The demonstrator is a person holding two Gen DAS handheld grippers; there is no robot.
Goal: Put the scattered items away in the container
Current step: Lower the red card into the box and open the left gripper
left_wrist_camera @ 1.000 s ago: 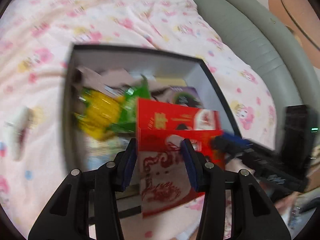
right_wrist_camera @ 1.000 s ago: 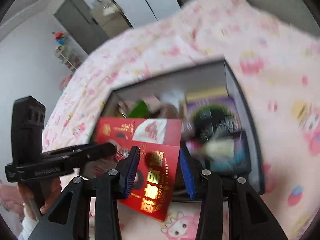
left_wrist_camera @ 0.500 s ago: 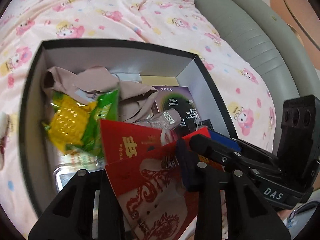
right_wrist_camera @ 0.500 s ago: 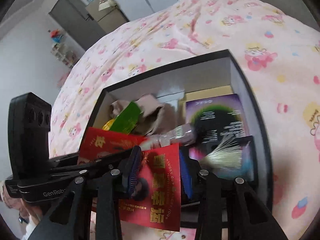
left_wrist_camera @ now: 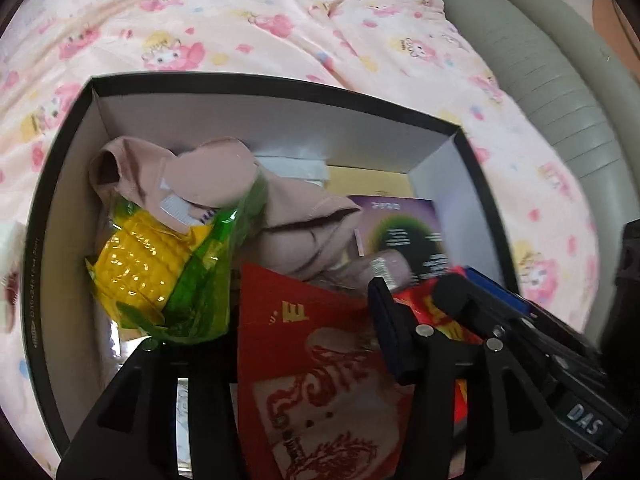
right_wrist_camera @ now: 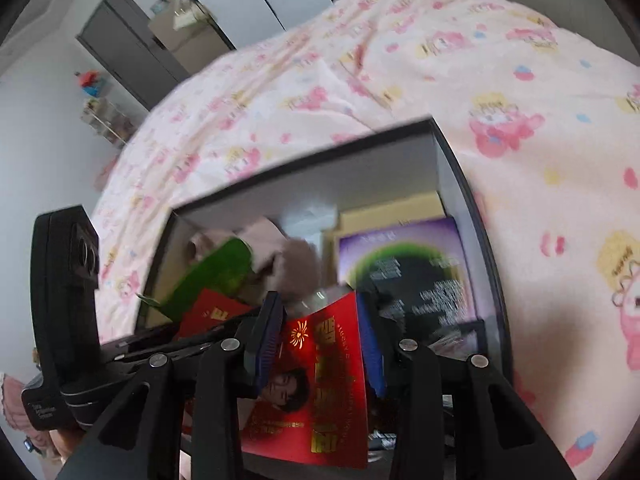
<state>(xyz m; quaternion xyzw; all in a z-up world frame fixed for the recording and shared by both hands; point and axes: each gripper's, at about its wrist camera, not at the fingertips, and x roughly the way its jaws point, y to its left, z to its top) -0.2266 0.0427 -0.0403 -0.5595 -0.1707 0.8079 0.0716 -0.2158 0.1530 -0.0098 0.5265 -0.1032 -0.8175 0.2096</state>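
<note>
- Left wrist view looks down into the black box [left_wrist_camera: 60,184], which sits on the pink bedspread [left_wrist_camera: 280,20]; the box is my landmark for everything else.
- Left gripper [left_wrist_camera: 304,340] is over the near edge of the box with a red packet [left_wrist_camera: 320,380] between its fingers; only one finger is clearly seen, the packet covers the other, so I cannot tell whether they pinch it.
- Right gripper [right_wrist_camera: 320,336] is over the same near edge, fingers narrow and pressed on a second red packet [right_wrist_camera: 324,384] that stands upright, partly over the box's interior.
- Inside the box: a corn-print bag [left_wrist_camera: 160,272] toward the left wall, beige cloth [left_wrist_camera: 224,184] toward the back, a purple book [right_wrist_camera: 404,268] flat against the right wall.
- Doing this step well, as I judge it: lower both packets until they rest on the contents near the front wall, then open the fingers, one gripper at a time.
- Keep the packets flat, not on edge, so they do not tip out over the near rim.
- The grippers are close together at the near edge; draw them apart straight upward to avoid snagging each other or the cloth.
</note>
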